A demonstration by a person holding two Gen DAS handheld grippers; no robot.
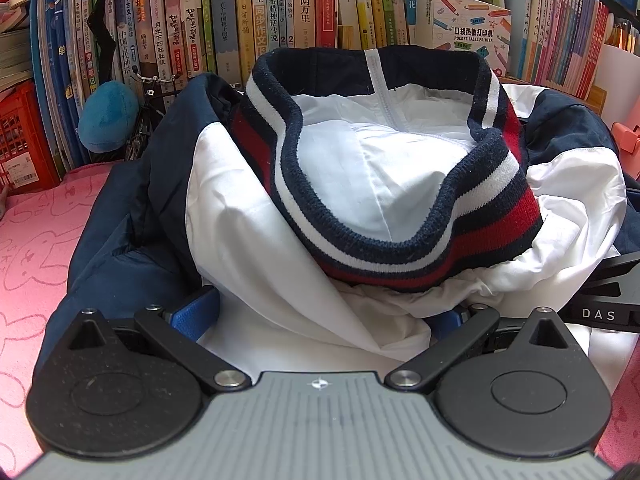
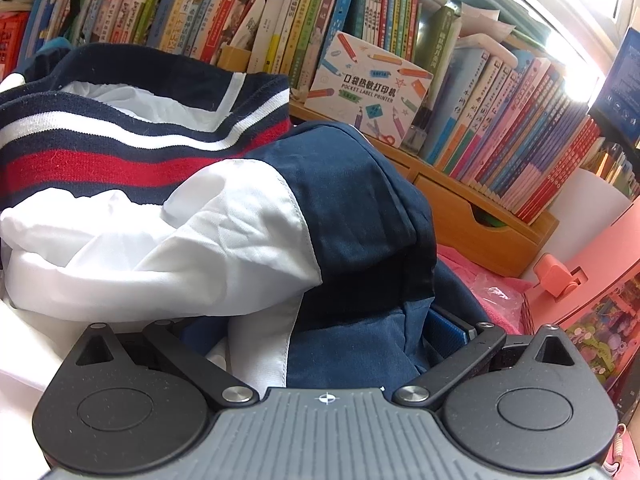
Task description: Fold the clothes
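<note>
Jacket [image 1: 248,208] sat bunched on the pink cover [image 1: 36,240] in front of the bookshelf [image 1: 280,8], striped ribbed hem [image 1: 400,248] facing up. Left gripper [image 1: 320,320] had its fingers spread wide with white fabric heaped between them; right gripper [image 2: 320,332] was likewise wide, straddling the navy sleeve [image 2: 360,200]. Whether either actually pinched cloth couldn't be told. Best bet: bite one layer near each shoulder seam, lift together, pull taut, then lay flat.
</note>
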